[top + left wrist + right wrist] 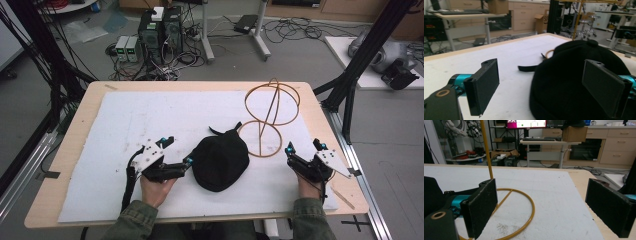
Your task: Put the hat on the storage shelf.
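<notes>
A black cap (220, 161) lies on the white mat (140, 120) near the table's front middle, its strap pointing away. Behind it to the right stands an orange wire stand (270, 117) with a round base ring and a looped top. My left gripper (177, 150) is open just left of the cap; in the left gripper view the cap (571, 80) sits behind the right jaw. My right gripper (305, 147) is open to the right of the stand's base. In the right gripper view the base ring (524, 217) and upright rod (486, 150) lie ahead at left.
The wooden table (90, 100) has bare edges around the mat. Black frame posts (350, 80) stand at the right and left. Computers and cables (160, 35) sit on the floor beyond the far edge.
</notes>
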